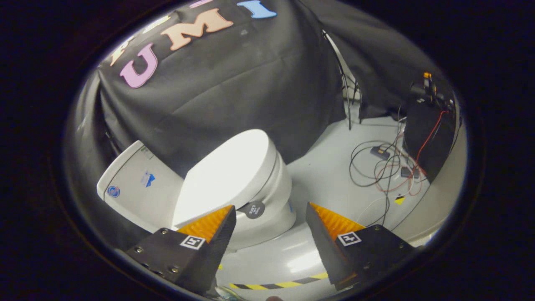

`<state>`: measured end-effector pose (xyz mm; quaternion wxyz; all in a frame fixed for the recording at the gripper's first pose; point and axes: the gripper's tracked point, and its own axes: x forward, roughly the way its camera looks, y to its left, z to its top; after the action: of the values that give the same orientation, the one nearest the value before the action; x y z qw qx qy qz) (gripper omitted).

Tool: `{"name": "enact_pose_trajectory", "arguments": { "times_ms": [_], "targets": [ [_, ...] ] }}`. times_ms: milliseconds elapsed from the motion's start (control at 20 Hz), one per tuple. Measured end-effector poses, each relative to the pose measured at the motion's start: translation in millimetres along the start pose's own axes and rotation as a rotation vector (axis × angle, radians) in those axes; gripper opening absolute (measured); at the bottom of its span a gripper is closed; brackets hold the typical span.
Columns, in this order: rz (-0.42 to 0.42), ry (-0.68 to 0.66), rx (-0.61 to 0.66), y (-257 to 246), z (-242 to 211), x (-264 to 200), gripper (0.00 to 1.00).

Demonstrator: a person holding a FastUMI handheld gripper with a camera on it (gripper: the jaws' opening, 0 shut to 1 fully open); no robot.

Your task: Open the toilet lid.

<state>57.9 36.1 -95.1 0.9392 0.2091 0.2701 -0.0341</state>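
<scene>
A white toilet [267, 196] stands on the pale floor just beyond my fingers, seen tilted. Its lid [228, 173] lies shut flat on the seat. The white tank [138, 188] sits behind it, against the black cloth wall. A round dark sticker [254, 209] is on the bowl's side. My gripper [269, 209] is open, its fingers spread wide with nothing between them. One fingertip [223, 217] overlaps the lid's near edge in the picture; whether it touches the lid I cannot tell. The other fingertip [317, 215] hangs over bare floor beside the bowl.
Loose black and red cables [384, 167] lie coiled on the floor beyond the toilet, next to a black-draped stand [426, 133] with gear on top. Thin metal legs [349, 100] stand by the cloth wall. A yellow-black striped tape line [280, 285] crosses the floor under the fingers.
</scene>
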Motion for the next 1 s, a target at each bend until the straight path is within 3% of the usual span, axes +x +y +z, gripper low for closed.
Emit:
{"name": "enact_pose_trajectory", "arguments": {
  "times_ms": [550, 950, 1000],
  "targets": [
    [0.03, 0.181, 0.17, -7.7, -25.4, 73.6, 0.97],
    [0.047, 0.212, 0.325, -4.3, -25.8, 106.3, 0.97],
    [0.05, 0.217, 0.348, -3.7, -24.9, 104.4, 0.86]
  ]
}}
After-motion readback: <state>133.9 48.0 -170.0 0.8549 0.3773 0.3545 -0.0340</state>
